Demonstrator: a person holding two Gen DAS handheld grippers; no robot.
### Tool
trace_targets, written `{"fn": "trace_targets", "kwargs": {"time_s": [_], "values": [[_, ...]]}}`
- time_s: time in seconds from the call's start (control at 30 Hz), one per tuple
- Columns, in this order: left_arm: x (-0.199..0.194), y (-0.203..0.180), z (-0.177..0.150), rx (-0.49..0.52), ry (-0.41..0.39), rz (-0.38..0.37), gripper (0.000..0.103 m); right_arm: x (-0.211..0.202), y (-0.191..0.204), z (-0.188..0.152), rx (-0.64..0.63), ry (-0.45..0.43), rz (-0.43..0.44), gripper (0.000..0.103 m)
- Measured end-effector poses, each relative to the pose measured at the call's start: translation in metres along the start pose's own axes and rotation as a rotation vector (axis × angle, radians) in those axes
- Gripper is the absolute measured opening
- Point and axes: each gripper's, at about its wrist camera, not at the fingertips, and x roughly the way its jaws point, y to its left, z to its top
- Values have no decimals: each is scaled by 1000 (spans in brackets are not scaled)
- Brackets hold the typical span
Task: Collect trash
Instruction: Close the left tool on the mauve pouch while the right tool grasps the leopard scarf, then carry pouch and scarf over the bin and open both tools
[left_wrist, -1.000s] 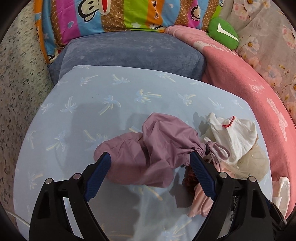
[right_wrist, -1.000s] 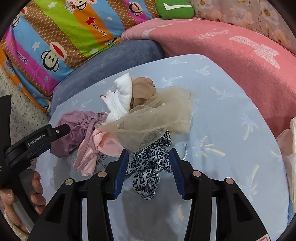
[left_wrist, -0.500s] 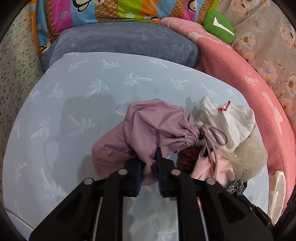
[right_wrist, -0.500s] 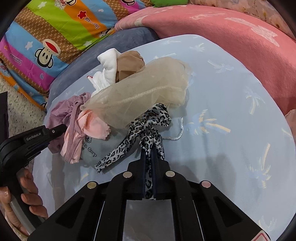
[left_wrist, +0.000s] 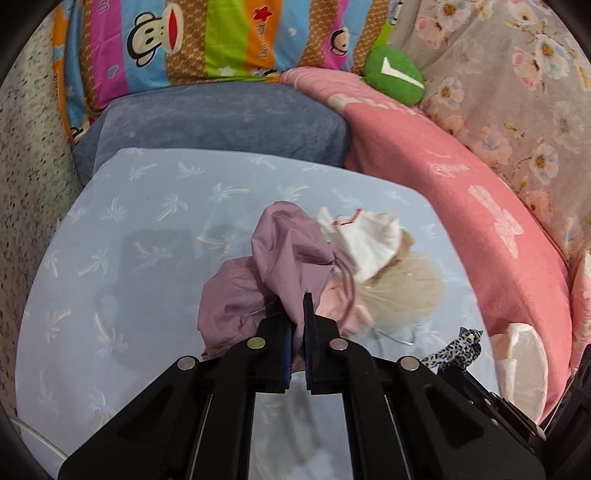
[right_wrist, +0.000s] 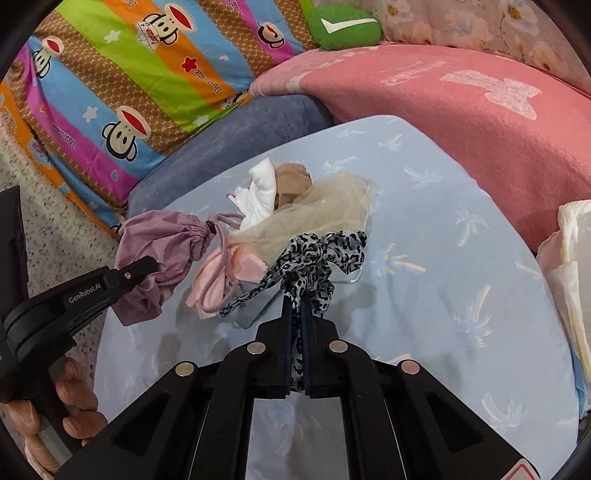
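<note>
Now my left gripper (left_wrist: 298, 325) is clamped on the mauve drawstring bag (left_wrist: 273, 273), which bunches just ahead of it. My right gripper (right_wrist: 297, 314) pinches the leopard-print cloth (right_wrist: 314, 258) likewise.

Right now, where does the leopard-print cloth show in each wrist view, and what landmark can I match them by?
Left wrist: leopard-print cloth low at the right, beyond the left gripper.
Right wrist: leopard-print cloth at centre, clamped in the right gripper.
Shared landmark: green cushion, at the top of both.

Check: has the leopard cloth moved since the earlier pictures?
Yes. The leopard cloth, pinched by the right gripper, has lifted off the blue sheet toward the camera.
</note>
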Motion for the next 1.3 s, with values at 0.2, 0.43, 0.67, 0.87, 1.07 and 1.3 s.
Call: {"fn": "trace_targets", "kwargs": {"time_s": [0.2, 0.43, 0.67, 0.87, 1.07, 1.3], "values": [[-21, -37, -1, 64, -37, -55, 4, -41, -12, 8, 30, -76, 16, 4], [-33, -92, -9, 167, -54, -130, 4, -78, -46, 11, 83, -135, 4, 4], [-34, -146, -21, 258, -35, -210, 4, -112, -92, 10, 152, -191, -33, 4], [-33, -192, -34, 328, -6, -282, 4, -148, -148, 3, 242, -254, -89, 4], [-31, -244, -52, 416, 38, -364, 5, -178, -200, -8, 333, -303, -139, 4], [-29, -288, -71, 494, 66, -427, 6, -200, -244, -24, 410, -330, -181, 4]]}}
